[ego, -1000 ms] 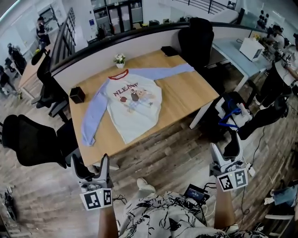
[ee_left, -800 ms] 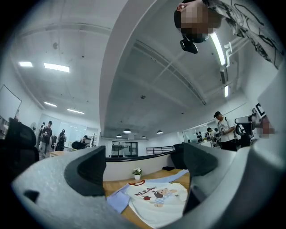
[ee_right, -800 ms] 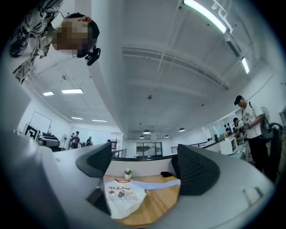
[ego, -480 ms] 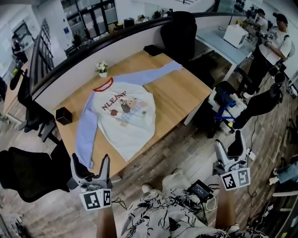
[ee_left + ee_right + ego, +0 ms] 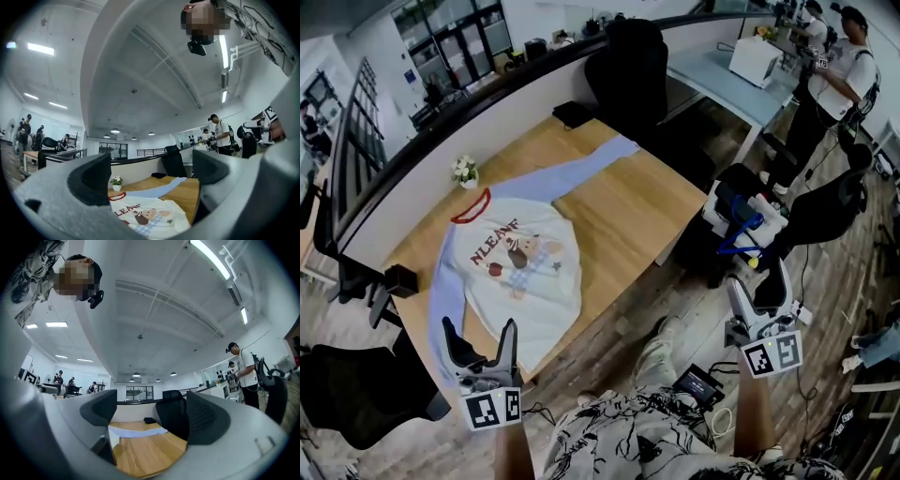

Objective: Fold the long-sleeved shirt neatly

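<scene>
While the person has walked up to the table [image 5: 623, 202] over the last second, the shirt [image 5: 511, 272] has drifted left and nearer in the head view. It still lies flat and unfolded, so folding has not begun. The left gripper [image 5: 478, 337] hangs just off the near edge by the hem, and the right gripper [image 5: 759, 295] is well apart, over the floor [image 5: 600, 323]. In the left gripper view the jaws gape, empty, with the shirt body just ahead and below. In the right gripper view the jaws likewise stand apart on nothing, with only the outstretched sleeve [image 5: 138, 431] ahead.
</scene>
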